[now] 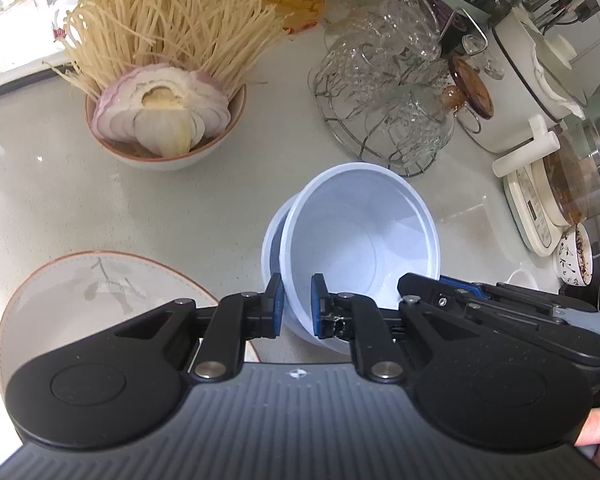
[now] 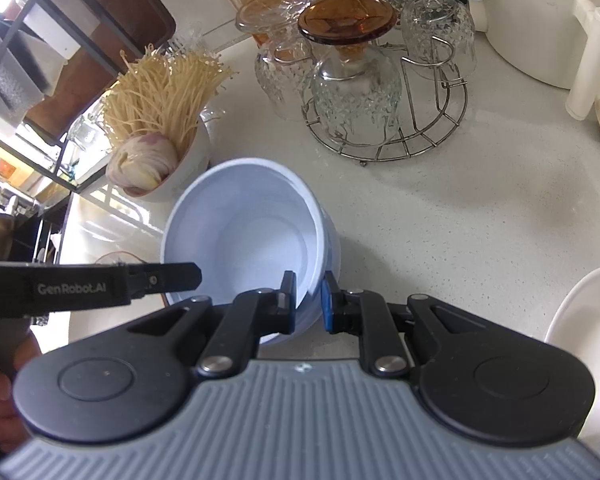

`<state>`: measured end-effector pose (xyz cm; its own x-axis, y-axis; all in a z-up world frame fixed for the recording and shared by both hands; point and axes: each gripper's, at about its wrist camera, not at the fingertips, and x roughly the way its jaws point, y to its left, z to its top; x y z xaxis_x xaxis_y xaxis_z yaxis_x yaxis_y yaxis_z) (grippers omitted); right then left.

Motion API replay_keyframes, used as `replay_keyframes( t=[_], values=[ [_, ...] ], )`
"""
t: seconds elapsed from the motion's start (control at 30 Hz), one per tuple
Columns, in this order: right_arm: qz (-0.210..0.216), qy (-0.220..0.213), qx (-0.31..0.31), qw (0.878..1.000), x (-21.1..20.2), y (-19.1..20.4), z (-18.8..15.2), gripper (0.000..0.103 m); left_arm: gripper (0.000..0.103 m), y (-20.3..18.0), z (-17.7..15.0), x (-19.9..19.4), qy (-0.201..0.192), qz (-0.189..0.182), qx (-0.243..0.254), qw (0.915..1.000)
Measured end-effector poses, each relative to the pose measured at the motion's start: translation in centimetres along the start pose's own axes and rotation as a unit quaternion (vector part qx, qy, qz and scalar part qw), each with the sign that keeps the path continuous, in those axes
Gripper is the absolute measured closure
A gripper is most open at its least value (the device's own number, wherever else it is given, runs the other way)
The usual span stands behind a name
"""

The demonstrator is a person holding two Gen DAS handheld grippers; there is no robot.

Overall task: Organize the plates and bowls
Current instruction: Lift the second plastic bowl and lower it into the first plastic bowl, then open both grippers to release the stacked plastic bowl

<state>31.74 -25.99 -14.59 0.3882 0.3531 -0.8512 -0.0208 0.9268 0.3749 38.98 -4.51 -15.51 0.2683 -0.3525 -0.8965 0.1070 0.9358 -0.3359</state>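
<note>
There are 2 pale blue bowls (image 1: 360,236), one sitting inside the other. There is 1 white bowl (image 1: 164,156) with noodles and 1 cut onion (image 1: 164,108). There is 1 plate (image 1: 80,292) with a bird drawing, 1 wire rack (image 2: 384,136) of glasses, and 2 grippers (image 1: 298,300) (image 2: 308,300).

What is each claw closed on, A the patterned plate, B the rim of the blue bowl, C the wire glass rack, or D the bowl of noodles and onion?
B: the left claw pinches the near rim of the tilted blue bowl, and the right claw pinches the same bowl's rim on its own side.
</note>
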Motion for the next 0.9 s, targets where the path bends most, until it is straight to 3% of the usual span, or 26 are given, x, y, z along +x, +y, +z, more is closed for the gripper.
replay_keyframes(
  t=[0.1, 0.2, 0.27, 0.3, 0.7, 0.9],
  values=[
    [-0.002, -0.007, 0.003, 1.000, -0.3, 0.1, -0.1, 0.086, 0.087, 0.0, -0.2, -0.1, -0.001, -0.005, 0.001, 1.0000],
    [-0.005, -0.011, -0.004, 1.000, -0.7, 0.3, -0.2, 0.080, 0.070, 0.0, -0.4, -0.5, -0.012, -0.006, 0.003, 0.9999],
    [-0.006, -0.020, -0.006, 1.000, -1.1, 0.5, -0.3, 0.054, 0.069, -0.2, -0.5, -1.2, -0.027, -0.004, 0.010, 0.9996],
    [-0.005, -0.026, -0.006, 1.000, -1.4, 0.6, -0.4, 0.052, 0.068, -0.4, -0.5, -1.7, -0.033, -0.003, 0.015, 0.9993],
    [-0.022, -0.097, 0.004, 0.995, -6.6, 1.6, -1.0, 0.053, 0.068, -1.9, -1.2, -7.4, -0.110, -0.017, 0.050, 0.9925],
    [-0.035, -0.148, 0.012, 0.988, -10.0, 2.4, -1.8, 0.052, 0.068, -3.9, -1.7, -10.3, -0.143, -0.021, 0.097, 0.9847]
  ],
)
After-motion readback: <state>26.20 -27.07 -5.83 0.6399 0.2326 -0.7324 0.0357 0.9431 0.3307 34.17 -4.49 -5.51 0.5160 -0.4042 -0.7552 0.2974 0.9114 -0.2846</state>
